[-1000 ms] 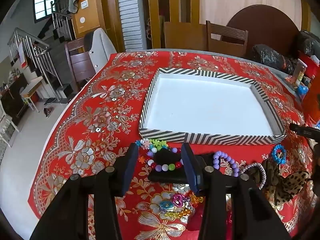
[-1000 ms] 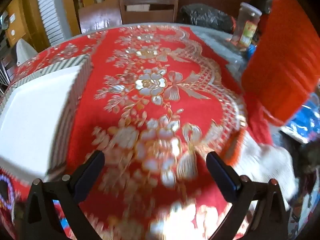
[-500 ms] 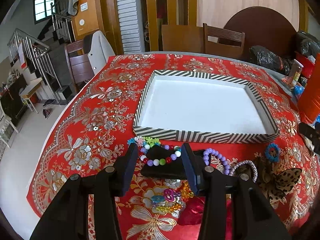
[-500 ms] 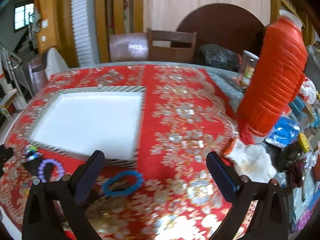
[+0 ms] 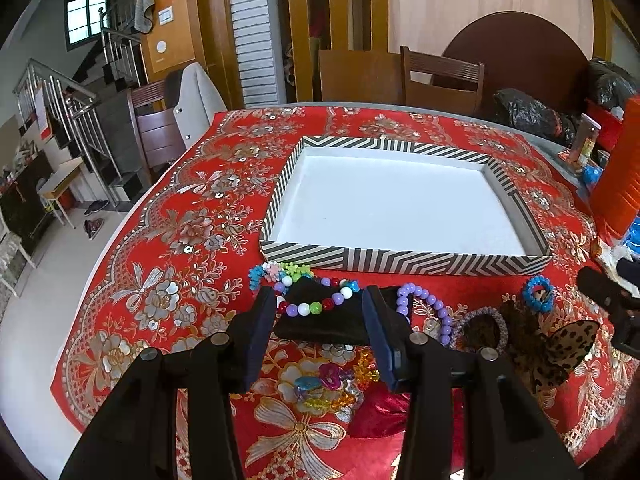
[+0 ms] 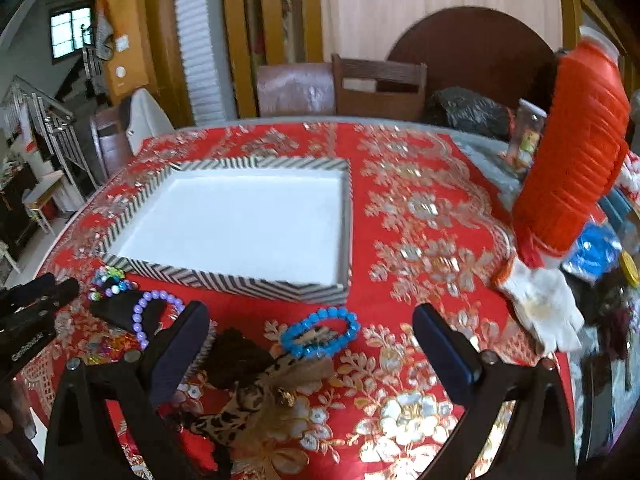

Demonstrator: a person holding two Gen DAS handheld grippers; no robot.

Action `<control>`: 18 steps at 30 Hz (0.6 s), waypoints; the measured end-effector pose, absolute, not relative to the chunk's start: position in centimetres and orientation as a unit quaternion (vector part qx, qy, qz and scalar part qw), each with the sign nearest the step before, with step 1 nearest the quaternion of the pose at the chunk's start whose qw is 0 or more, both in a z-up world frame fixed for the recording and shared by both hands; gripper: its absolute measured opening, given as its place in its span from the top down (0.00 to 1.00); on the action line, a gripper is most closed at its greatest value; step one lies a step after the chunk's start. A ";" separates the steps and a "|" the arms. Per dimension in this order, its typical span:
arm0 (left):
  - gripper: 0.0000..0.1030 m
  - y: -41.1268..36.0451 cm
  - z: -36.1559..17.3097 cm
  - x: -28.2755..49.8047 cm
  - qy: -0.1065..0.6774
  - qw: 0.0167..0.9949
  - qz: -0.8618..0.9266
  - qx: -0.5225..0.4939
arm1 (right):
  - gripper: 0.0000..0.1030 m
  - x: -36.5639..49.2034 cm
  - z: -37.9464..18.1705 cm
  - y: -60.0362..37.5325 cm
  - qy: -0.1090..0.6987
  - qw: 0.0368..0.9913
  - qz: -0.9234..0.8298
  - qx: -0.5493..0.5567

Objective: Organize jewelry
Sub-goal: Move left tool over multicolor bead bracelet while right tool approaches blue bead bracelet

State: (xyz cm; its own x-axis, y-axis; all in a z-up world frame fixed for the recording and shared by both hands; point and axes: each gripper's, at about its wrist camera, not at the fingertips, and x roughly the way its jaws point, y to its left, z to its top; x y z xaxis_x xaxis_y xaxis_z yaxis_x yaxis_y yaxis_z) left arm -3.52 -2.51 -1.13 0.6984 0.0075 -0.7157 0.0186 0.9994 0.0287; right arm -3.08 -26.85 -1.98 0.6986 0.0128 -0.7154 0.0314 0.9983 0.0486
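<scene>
The striped tray point(image 5: 404, 262) at mid-frame holds nothing. Bracelets point(image 5: 316, 300) lie on the tablecloth point(image 5: 168, 220) below it. The left gripper point(image 5: 320, 312) is half open, the right gripper point(image 6: 312, 332) wide; neither holds anything.

Left wrist view: orange bottle point(image 5: 624, 184) cut off by right edge. Right gripper point(image 5: 608, 300) only partly in frame there, jaws not readable. Red pouch point(image 5: 380, 416) half hidden behind left gripper finger point(image 5: 384, 344). Right wrist view: motion blur, clutter point(image 6: 608, 304) at right edge unidentifiable; leopard bow point(image 6: 248, 400) smeared.
</scene>
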 end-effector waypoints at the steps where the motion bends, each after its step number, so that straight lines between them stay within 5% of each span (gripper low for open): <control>1: 0.52 -2.6 -1.1 -3.6 0.388 0.922 -0.005 0.016 | 0.00 -3.1 -2.1 -26.8 0.390 0.920 -0.004 0.030; 18: 0.52 -2.5 -0.9 -4.2 0.385 0.923 -0.006 0.013 | 0.00 -3.6 -1.8 -24.7 0.398 0.917 0.005 -0.009</control>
